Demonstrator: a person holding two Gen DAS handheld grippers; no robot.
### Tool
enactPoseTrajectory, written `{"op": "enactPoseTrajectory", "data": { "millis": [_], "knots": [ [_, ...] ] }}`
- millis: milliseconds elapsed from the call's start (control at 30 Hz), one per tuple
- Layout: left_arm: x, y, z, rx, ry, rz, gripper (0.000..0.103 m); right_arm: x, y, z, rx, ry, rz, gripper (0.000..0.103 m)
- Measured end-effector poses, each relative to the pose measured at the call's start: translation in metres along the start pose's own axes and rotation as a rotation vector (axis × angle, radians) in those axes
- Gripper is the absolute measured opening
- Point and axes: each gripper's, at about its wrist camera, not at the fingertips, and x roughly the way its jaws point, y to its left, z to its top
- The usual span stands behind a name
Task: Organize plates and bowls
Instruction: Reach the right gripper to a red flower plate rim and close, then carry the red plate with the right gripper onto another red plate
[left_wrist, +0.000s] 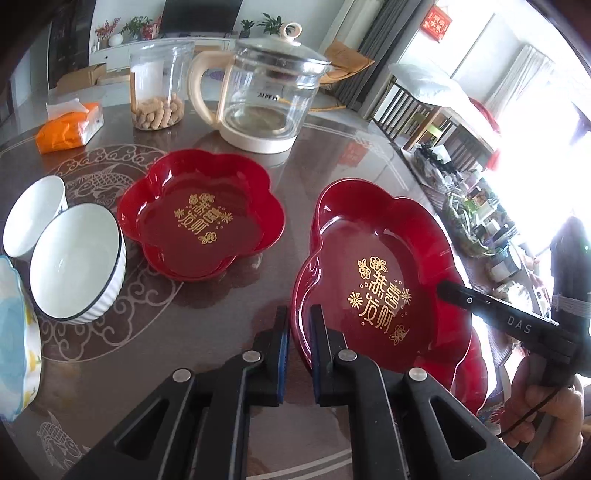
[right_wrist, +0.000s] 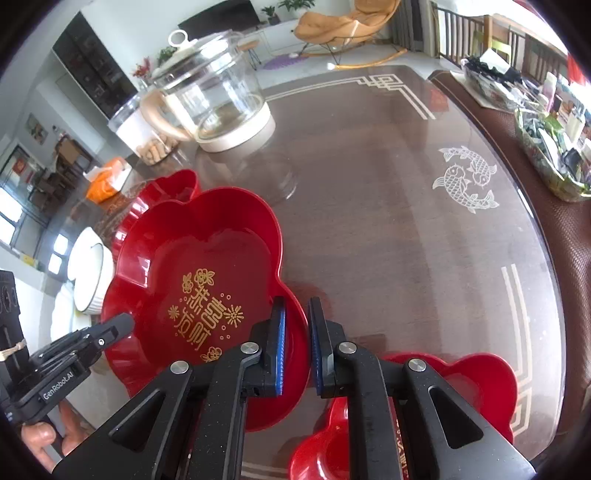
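Red flower plate (left_wrist: 384, 280) is sitting tilted, apparently lifted just off the table (left_wrist: 207, 350), pinched on both sides. Left gripper (left_wrist: 299, 317) is clamping its near-left rim; right gripper (right_wrist: 296, 314) is clenching the opposite rim. A second red plate (left_wrist: 201, 214) is waiting to the left beside two white bowls (left_wrist: 77, 258); a third (right_wrist: 476, 384) is lying under the right fingers. Keep both grips level and lift together, then nest onto the left plate. Rim contact is half hidden behind the pads, so grip depth is probably shallow.
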Motion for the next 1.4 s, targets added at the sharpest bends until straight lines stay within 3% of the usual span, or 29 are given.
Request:
{"op": "enactPoseTrajectory", "data": {
  "millis": [267,533,767,900,1400],
  "knots": [
    [-0.03,-0.067,-0.015,0.123,-0.011,-0.113,0.011,-0.078,-0.025,-0.017,0.029,-0.09,-0.012,0.013],
    [0.024,-0.13,-0.047,0.239,0.115,-0.146,0.011,-0.115,-0.083,-0.072,0.144,-0.113,-0.123,0.012],
    [0.061,-0.154,-0.058,0.323,0.147,-0.079,0.011,-0.098,-0.12,-0.122,0.319,-0.088,-0.128,0.011],
    [0.071,-0.157,-0.062,0.35,0.155,-0.061,0.011,-0.086,-0.125,-0.138,0.347,-0.097,-0.15,0.01],
    [0.067,-0.166,-0.087,0.404,0.174,-0.064,0.015,-0.082,-0.13,-0.125,0.264,-0.184,-0.27,0.015]
  ]
}}
